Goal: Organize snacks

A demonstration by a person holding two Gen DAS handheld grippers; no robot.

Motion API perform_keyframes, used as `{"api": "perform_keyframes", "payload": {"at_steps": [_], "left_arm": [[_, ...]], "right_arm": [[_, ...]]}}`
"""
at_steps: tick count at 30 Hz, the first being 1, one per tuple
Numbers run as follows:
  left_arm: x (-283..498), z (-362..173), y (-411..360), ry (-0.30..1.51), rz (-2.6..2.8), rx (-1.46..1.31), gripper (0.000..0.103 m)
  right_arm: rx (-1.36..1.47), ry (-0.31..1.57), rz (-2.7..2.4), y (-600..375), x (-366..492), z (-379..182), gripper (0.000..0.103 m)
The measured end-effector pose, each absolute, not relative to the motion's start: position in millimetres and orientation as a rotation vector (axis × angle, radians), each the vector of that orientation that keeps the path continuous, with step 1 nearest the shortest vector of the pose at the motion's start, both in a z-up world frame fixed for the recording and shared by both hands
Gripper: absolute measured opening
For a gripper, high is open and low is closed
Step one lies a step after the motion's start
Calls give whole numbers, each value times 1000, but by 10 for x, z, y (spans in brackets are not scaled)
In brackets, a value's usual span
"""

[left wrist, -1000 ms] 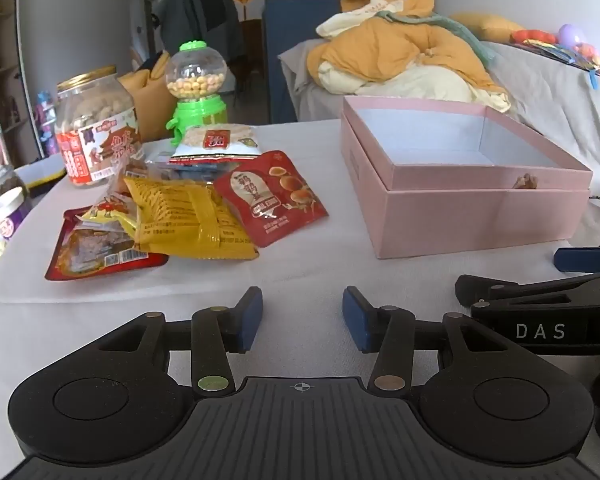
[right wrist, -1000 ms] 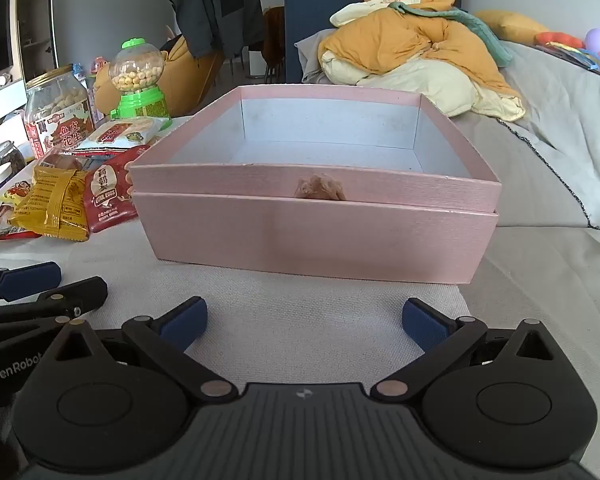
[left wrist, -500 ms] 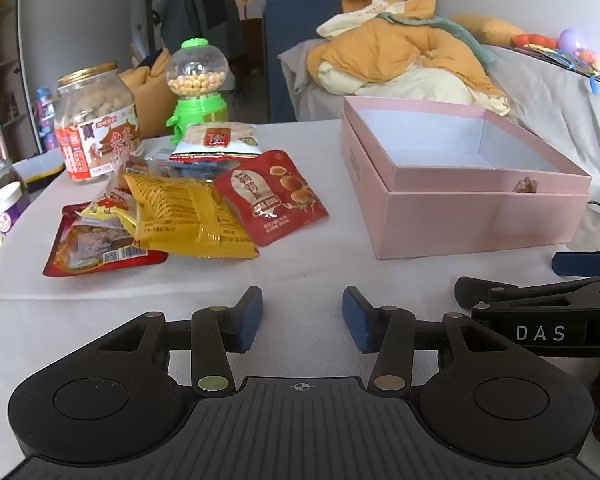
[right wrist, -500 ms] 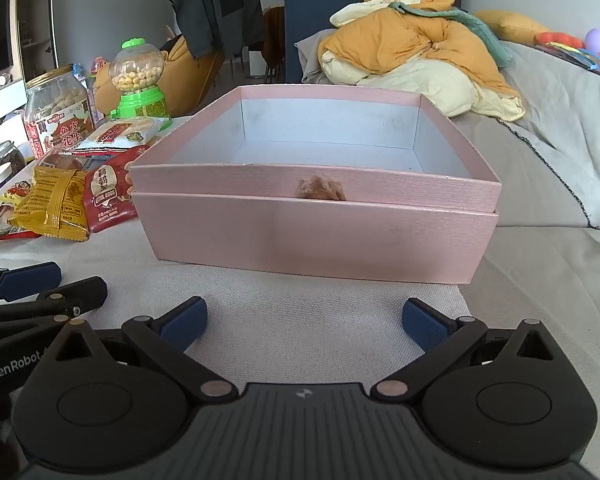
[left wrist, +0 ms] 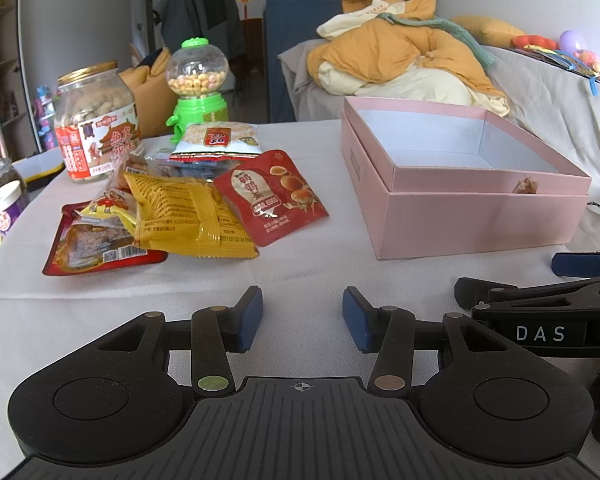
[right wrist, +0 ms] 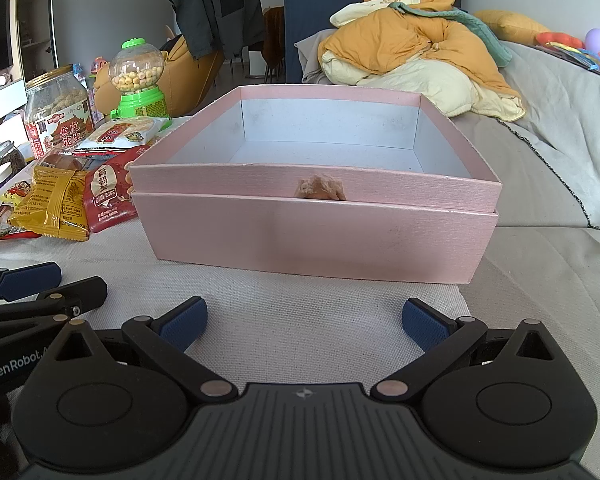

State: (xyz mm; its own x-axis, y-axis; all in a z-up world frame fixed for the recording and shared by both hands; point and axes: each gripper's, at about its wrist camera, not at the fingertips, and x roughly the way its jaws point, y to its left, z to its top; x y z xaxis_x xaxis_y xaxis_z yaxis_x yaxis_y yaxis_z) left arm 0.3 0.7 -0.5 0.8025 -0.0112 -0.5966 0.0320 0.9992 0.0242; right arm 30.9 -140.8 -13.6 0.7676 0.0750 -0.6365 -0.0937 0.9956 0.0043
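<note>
white tablecloth (left wrist: 300, 272) bears "quail eggs" pouch (left wrist: 272, 196); left gripper (left wrist: 302, 316), right gripper (right wrist: 303, 325) gape empty.

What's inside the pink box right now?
The pink box shows only bare pale floor and walls, with no snacks inside. Its near wall hides the front strip of the floor, so that part is unconfirmed.
</note>
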Motion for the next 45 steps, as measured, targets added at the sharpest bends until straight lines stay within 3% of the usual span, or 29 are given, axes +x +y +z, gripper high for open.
{"api": "perform_keyframes", "payload": {"at_steps": [45], "left_arm": [[-11,-5,-17,637,-21,42,51]], "right_arm": [[-28,689,91,-1403,308,-136,103]]}}
